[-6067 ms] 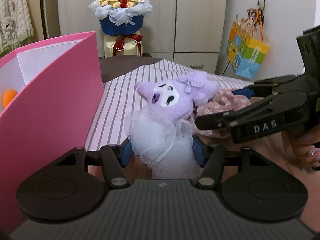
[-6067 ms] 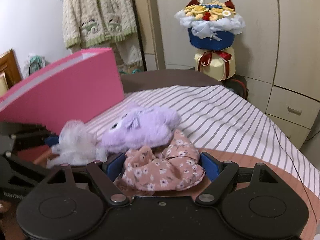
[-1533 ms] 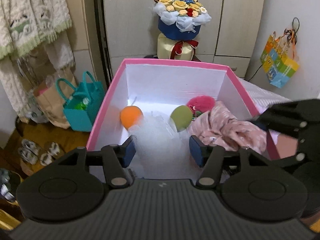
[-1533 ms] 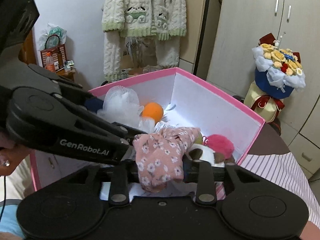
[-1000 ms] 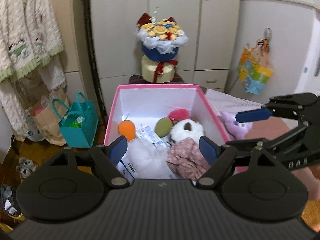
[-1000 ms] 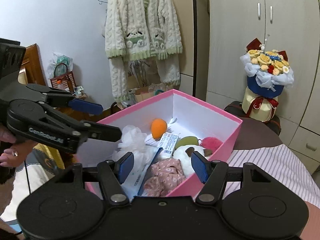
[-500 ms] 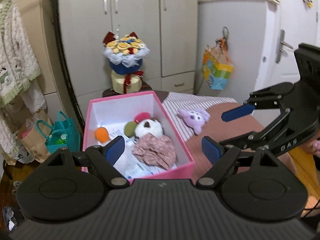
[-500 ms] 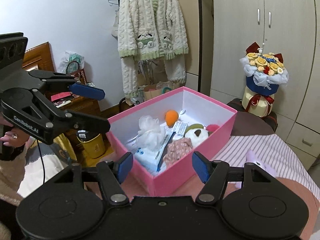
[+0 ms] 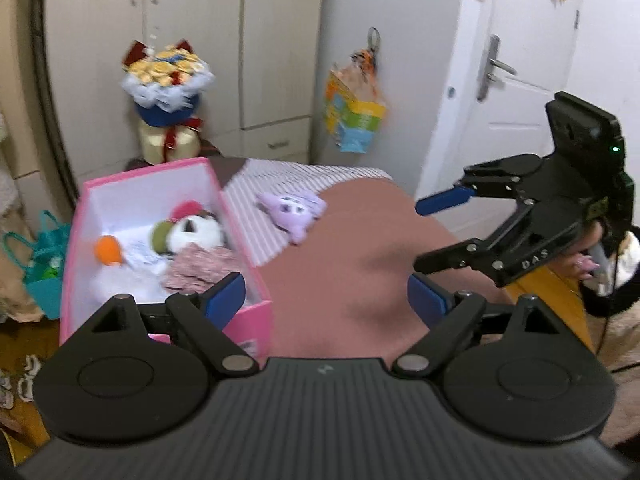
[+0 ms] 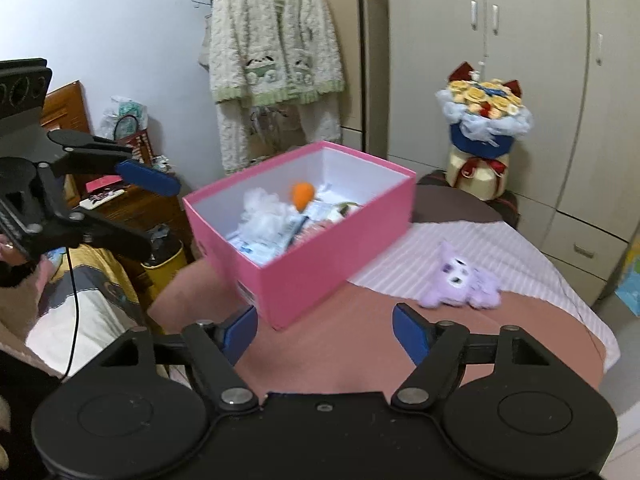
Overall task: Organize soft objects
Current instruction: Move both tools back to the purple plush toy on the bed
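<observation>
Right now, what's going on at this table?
A person is sorting soft things into the pink box with two handheld grippers. The left gripper and right gripper are both empty, and their jaws have just been opening. The white mesh puff, the floral cloth, an orange ball and a panda plush lie inside the box. The purple plush lies outside it on the striped cloth.

Purple plush (image 10: 464, 280) — beside pink box (image 10: 320, 264).
</observation>
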`<move>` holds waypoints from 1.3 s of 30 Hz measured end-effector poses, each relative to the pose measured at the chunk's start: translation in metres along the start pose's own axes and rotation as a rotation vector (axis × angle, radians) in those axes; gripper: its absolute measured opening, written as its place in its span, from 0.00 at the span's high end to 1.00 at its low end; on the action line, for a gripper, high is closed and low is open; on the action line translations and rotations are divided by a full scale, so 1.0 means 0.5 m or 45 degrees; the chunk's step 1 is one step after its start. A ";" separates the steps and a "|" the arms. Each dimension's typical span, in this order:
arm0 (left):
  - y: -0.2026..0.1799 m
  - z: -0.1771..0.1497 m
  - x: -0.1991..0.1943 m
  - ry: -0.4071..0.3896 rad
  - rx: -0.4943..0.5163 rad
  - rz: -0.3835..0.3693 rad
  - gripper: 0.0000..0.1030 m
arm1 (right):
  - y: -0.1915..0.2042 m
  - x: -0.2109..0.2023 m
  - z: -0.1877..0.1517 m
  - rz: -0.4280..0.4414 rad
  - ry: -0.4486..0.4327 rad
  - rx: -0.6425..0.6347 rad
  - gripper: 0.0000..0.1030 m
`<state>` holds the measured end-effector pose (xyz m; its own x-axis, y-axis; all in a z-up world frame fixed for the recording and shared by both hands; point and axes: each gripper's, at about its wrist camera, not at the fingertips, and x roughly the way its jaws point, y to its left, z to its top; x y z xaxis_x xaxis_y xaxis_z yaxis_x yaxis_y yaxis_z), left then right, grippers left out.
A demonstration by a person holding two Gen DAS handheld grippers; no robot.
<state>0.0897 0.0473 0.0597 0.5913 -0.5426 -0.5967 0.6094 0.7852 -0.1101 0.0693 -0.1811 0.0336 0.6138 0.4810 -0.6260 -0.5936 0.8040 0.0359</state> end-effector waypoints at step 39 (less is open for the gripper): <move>-0.007 0.057 0.539 -0.106 -0.415 0.271 0.17 | -0.337 0.306 -0.078 0.010 -0.075 -0.049 0.15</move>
<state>0.2621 -0.1102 -0.0782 0.7349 -0.3696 -0.5686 0.2774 0.9289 -0.2453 0.2428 -0.2568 -0.0987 0.6380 0.5081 -0.5786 -0.6173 0.7867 0.0101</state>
